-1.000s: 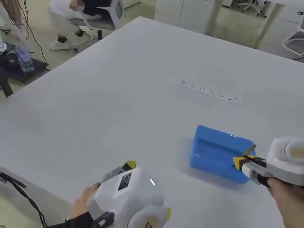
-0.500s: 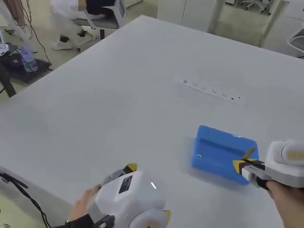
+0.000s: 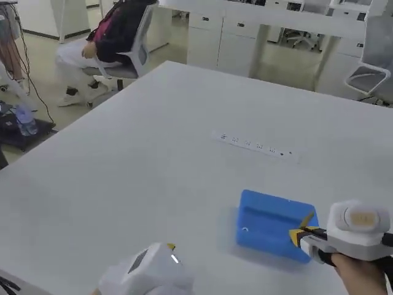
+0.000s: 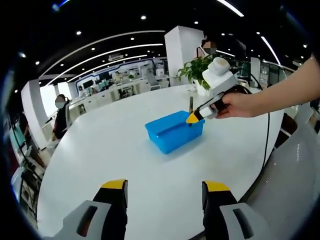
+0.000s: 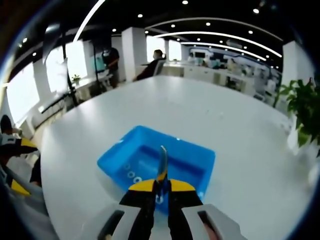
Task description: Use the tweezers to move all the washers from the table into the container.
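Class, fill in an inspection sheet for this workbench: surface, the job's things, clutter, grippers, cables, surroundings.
Surface: white table, plain top.
Job's things: blue container with several washers inside; tweezers pointing over it.
Clutter: power strip lying beyond the container.
Grippers: right gripper, jaws shut on the tweezers; left gripper, jaws open, holding nothing.
Cables: cable hanging below the right hand.
Surroundings: seated person on an office chair; white desks behind.

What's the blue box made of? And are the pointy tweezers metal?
The blue container looks like plastic: one even colour, smooth, softly shiny walls. The tweezers look like metal, thin and dark with a yellowish glint, but the picture is too blurry to be sure.
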Action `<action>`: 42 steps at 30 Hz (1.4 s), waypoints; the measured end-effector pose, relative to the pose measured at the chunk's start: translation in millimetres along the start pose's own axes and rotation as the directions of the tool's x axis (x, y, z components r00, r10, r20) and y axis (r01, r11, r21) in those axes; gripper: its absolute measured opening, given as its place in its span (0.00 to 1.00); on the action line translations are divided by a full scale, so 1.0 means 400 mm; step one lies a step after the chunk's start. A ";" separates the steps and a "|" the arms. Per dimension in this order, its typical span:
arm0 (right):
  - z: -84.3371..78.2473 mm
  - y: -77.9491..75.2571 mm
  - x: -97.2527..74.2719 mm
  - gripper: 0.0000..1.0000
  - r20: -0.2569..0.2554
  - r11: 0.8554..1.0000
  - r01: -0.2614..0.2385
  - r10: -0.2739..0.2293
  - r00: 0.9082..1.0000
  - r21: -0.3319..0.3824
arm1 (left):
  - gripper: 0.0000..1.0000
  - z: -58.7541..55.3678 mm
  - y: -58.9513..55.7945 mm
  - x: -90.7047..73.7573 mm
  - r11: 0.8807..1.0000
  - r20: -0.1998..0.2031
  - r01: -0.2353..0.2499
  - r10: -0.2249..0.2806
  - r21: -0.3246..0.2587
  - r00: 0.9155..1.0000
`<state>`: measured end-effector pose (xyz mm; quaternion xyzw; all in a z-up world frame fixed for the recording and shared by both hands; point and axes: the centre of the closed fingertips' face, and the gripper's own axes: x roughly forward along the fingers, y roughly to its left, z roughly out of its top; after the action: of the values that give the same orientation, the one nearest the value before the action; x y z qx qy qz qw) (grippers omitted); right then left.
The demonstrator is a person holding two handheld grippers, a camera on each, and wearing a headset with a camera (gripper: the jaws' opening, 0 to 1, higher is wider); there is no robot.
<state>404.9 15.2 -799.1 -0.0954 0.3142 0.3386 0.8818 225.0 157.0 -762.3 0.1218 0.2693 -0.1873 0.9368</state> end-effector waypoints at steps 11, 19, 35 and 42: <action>0.115 0.041 -0.131 0.05 0.159 0.997 -0.041 0.051 0.986 -0.062 | 0.48 0.233 -0.053 -0.028 0.990 0.170 0.103 -0.118 0.095 0.978; 0.080 0.143 -0.215 0.05 0.093 0.957 -0.156 0.183 0.979 -0.243 | 0.32 0.370 -0.113 -0.045 0.957 0.267 0.265 -0.287 0.116 0.920; -0.016 0.317 -0.286 0.05 -0.049 0.846 -0.328 0.339 0.939 -0.420 | 0.08 0.386 -0.227 -0.015 0.772 0.174 0.608 -0.635 0.184 0.753; -0.039 0.334 -0.280 0.05 -0.096 0.810 -0.344 0.342 0.935 -0.475 | 0.07 0.334 -0.264 0.002 0.712 0.042 0.656 -0.685 0.252 0.727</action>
<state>245.3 49.7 -736.3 -0.2559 0.2337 0.5595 0.7529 243.0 17.7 -666.1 0.1053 0.2100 -0.5510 0.8007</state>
